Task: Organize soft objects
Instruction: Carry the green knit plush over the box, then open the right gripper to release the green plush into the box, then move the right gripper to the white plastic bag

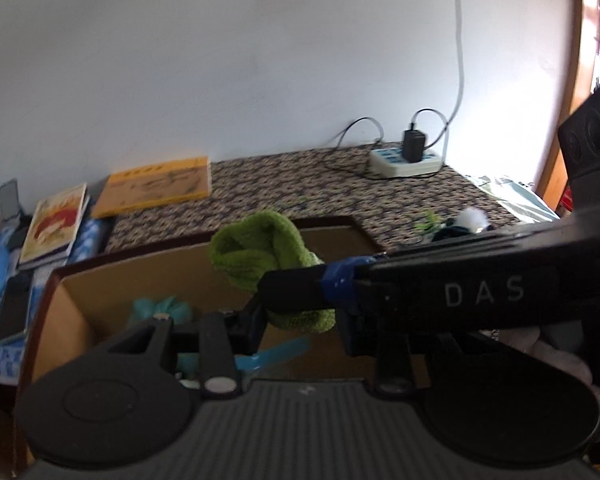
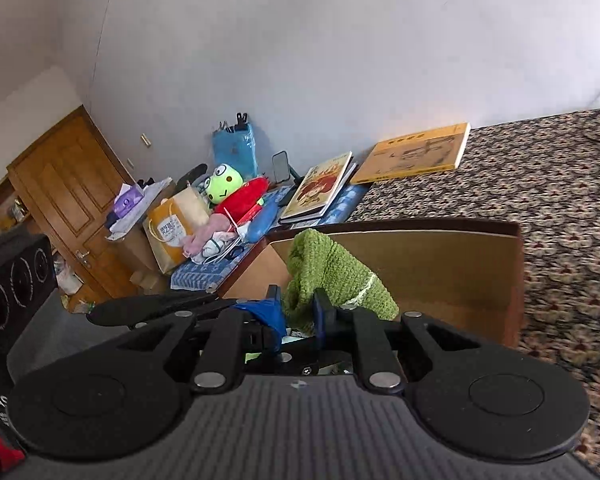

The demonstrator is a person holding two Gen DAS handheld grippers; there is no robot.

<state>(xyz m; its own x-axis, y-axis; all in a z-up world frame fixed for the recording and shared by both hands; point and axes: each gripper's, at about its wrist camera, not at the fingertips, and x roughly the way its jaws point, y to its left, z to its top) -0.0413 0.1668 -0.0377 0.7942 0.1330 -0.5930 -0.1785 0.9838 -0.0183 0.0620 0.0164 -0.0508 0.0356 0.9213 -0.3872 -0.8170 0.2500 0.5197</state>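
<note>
The right gripper (image 2: 296,314) is pinching the green knitted cloth (image 2: 328,276) between nearly closed jaws, holding it upright directly above the open cardboard box (image 2: 440,272), while the left gripper's (image 1: 300,320) jaws, beside it, are sitting too hidden to judge.

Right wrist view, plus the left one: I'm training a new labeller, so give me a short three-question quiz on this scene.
1. Multiple choice: what is the right hand-held gripper shut on?
A) a white towel
B) a green knitted item
C) a red ball
2. True or false: the green knitted item lies flat on the floor.
3. Fill in: the black charger is plugged into the white ____.

Key:
1. B
2. False. It is held up over the open cardboard box.
3. power strip
</note>
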